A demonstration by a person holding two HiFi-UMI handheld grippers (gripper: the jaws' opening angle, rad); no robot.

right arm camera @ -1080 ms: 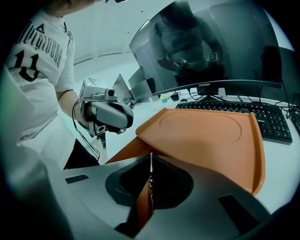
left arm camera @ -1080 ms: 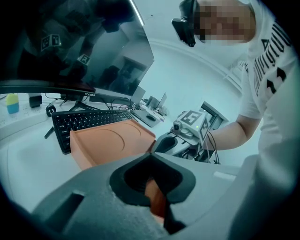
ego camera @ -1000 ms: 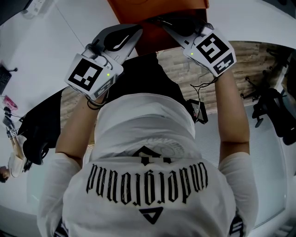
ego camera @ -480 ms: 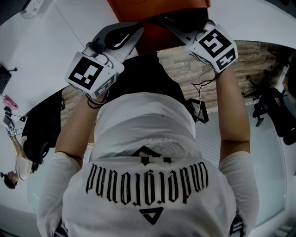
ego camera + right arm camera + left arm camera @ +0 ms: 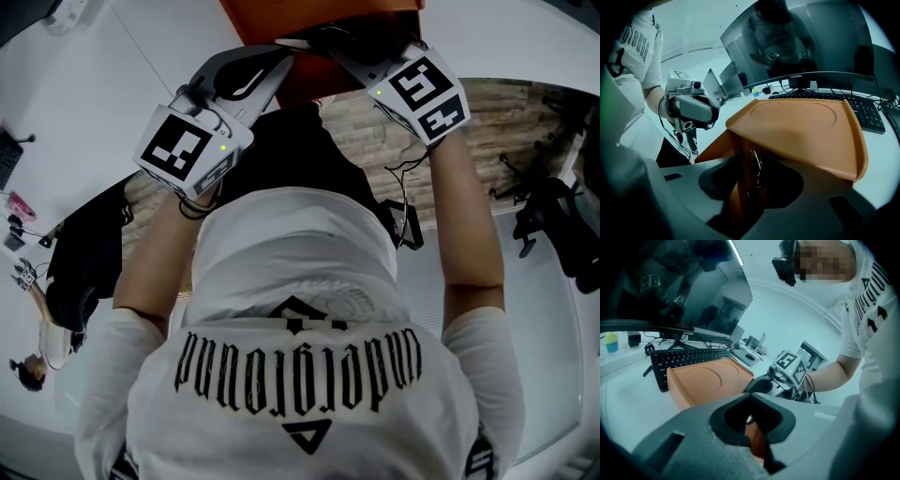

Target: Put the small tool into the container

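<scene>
An orange container (image 5: 319,28) with a round-recessed lid (image 5: 806,126) sits on the white desk at the top of the head view, mostly hidden by both grippers. My left gripper (image 5: 279,64) is at its left side; in the left gripper view (image 5: 755,430) its jaws are shut on an orange wall. My right gripper (image 5: 328,49) is at the right side. Its jaws (image 5: 751,185) are opening, with an orange wall edge and a small thin metal tool (image 5: 755,164) standing in the gap. The pads stand apart from both.
A black keyboard (image 5: 869,112) and a dark monitor (image 5: 811,42) stand behind the container. The person's white shirt (image 5: 300,356) fills the lower head view. A black chair (image 5: 558,230) is at the right and a black bag (image 5: 84,267) at the left.
The right gripper has shifted slightly left and its marker cube has turned. The left gripper has barely moved.
</scene>
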